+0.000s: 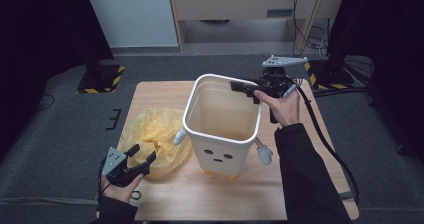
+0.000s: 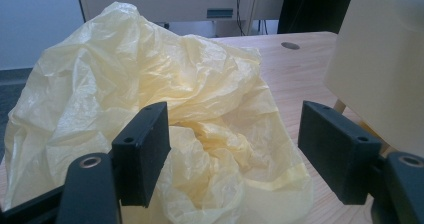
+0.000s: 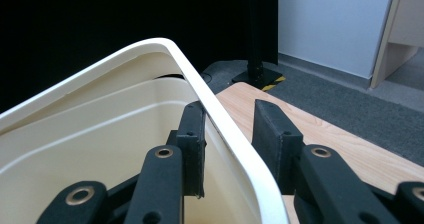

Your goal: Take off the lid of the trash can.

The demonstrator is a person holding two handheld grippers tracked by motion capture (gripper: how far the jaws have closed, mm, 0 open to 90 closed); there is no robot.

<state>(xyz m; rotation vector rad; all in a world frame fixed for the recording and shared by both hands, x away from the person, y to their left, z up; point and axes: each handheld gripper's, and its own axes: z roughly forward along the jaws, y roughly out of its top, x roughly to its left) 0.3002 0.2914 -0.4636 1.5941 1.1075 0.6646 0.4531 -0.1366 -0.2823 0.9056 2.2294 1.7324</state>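
Fingers (image 3: 195,134) astride bin rim (image 3: 220,114); left gripper (image 1: 142,156) by bag (image 1: 155,129).

You had one white bin (image 1: 222,129) with a face on its front standing on the one wooden table (image 1: 165,199), and one crumpled yellow plastic bag (image 1: 155,136) beside it. You held two claws, the left claw (image 1: 141,156) and the right claw (image 1: 243,87).

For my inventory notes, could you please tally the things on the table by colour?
Yellow: 1, the plastic bag
White: 1, the bin
Total: 2
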